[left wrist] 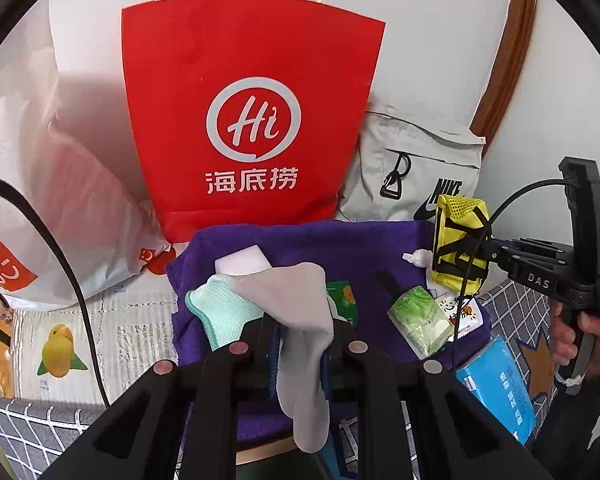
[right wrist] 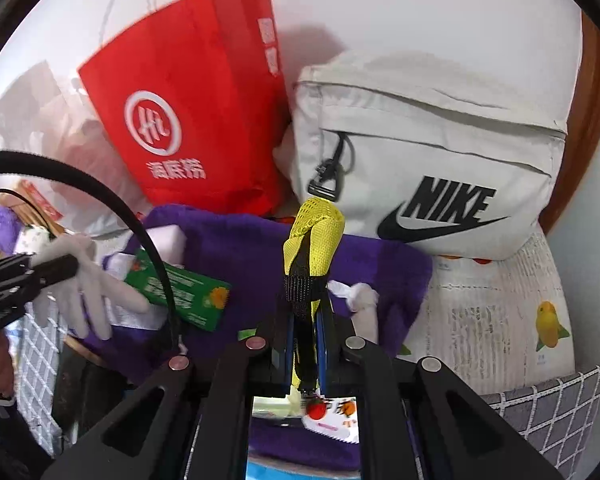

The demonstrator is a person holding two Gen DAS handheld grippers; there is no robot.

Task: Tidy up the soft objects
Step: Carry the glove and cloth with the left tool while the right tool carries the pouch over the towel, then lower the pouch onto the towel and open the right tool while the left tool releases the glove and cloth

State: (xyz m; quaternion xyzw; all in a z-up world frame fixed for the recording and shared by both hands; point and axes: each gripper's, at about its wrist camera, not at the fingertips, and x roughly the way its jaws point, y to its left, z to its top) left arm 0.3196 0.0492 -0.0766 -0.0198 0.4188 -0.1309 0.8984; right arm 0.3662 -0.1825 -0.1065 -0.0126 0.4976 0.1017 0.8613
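My left gripper is shut on a grey glove with a mint-green cuff and holds it above a purple towel. The same glove shows at the left of the right wrist view. My right gripper is shut on a yellow mesh pouch with black straps, held up over the towel. That pouch also shows at the right of the left wrist view, in the other gripper. A white sponge and a white cloth scrap lie on the towel.
A red paper bag and a grey Nike bag stand behind the towel against the wall. A green tissue pack, a green box, a snack sachet and a blue tissue pack lie around. A white plastic bag sits left.
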